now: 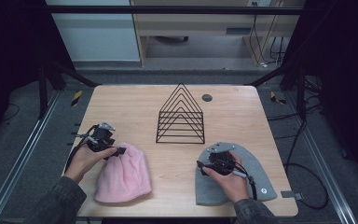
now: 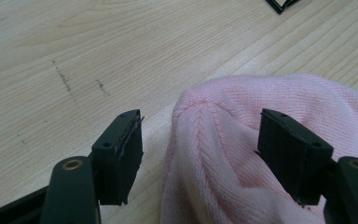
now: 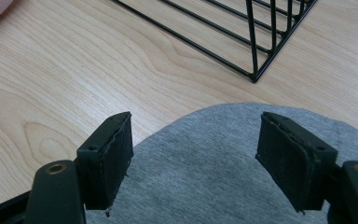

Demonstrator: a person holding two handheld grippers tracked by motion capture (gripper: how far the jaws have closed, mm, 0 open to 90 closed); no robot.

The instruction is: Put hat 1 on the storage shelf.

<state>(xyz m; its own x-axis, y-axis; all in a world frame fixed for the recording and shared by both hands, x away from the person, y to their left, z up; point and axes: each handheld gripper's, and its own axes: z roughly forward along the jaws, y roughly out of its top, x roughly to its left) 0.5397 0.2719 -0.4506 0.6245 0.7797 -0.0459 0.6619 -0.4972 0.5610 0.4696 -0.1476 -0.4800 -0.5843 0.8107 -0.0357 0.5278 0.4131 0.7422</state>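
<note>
A pink knit beanie [image 1: 123,175] lies flat at the front left of the wooden table [image 1: 121,102]. My left gripper [image 1: 120,150] is at its crown. In the left gripper view the pink beanie's [image 2: 223,140] bunched tip sits between the jaws of the left gripper [image 2: 200,116], which stand apart, with a gap at the left pad. A grey beanie [image 1: 261,172] lies at the front right. My right gripper [image 1: 199,164] hovers at its top edge. In the right gripper view the right gripper [image 3: 196,119] is open over the grey beanie [image 3: 205,163].
A black wire rack [image 1: 181,116] with triangular dividers stands at the table's middle, behind both hats; its corner shows as the wire rack [image 3: 242,32] close ahead. A dark round cap [image 1: 207,97] sits in the tabletop at the back. Cables trail off the right side.
</note>
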